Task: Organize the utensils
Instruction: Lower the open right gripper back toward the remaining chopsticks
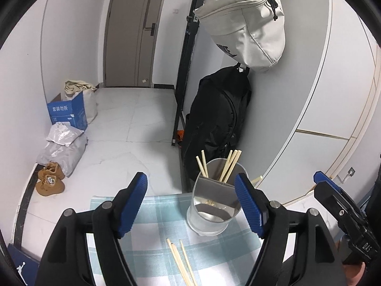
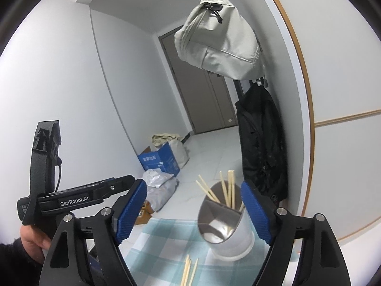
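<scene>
The holder is a metal cup with a slanted rim. It stands upright on the checked cloth, toward the cloth's far right part. Chopsticks stand in the holder, leaning against its high back wall in two groups, one to the left and one to the right. In the right wrist view the same holder shows the sticks fanned apart.

Loose chopsticks lie flat on the cloth, on the near side of the holder and apart from it. They lie close together, roughly parallel, with their tips pointing toward the holder. The right wrist view shows these loose sticks at the bottom edge of the frame.

The left gripper has its jaws spread wide with nothing between the pads. The holder appears in the gap, beyond the right pad, not touched by it. The right gripper is likewise spread wide and carries nothing; the holder sits beyond its fingertips.

A hand holds the left gripper's body, seen at the left of the right wrist view.

Beyond the table: a black backpack leans on the wall, a pale bag hangs above it, and a blue box stands on the floor.
</scene>
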Motion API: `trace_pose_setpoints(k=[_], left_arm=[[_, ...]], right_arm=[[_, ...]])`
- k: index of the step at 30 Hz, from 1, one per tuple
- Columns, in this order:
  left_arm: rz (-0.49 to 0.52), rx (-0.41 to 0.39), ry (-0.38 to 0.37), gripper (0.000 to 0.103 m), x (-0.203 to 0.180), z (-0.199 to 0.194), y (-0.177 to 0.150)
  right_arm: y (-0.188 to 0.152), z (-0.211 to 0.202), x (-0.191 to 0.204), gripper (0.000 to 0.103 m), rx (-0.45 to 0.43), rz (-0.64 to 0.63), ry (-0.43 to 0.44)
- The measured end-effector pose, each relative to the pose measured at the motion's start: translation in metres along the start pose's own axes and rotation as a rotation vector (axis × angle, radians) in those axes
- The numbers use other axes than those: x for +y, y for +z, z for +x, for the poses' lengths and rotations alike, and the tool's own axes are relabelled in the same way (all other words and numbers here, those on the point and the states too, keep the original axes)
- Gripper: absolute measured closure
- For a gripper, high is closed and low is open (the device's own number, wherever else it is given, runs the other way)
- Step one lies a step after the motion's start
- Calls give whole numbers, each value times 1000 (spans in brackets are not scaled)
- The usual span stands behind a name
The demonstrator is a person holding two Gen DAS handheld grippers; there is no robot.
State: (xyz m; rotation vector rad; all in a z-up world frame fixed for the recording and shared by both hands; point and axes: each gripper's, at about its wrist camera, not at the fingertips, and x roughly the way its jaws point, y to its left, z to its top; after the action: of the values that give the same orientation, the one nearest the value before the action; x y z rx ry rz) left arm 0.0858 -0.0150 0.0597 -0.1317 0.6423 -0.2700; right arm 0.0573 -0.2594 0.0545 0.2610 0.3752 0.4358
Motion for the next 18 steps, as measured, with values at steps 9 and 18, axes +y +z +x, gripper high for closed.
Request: trace_pose_setpoints(k=[9,18], left_arm=[[9,-60,58,18,8,-11,-28],[-5,-100,110,18,25,-5,-71]], right_arm=[[-22,-3,12,4,-1,-14,-6],[-64,6,18,2,36,-50,-38]])
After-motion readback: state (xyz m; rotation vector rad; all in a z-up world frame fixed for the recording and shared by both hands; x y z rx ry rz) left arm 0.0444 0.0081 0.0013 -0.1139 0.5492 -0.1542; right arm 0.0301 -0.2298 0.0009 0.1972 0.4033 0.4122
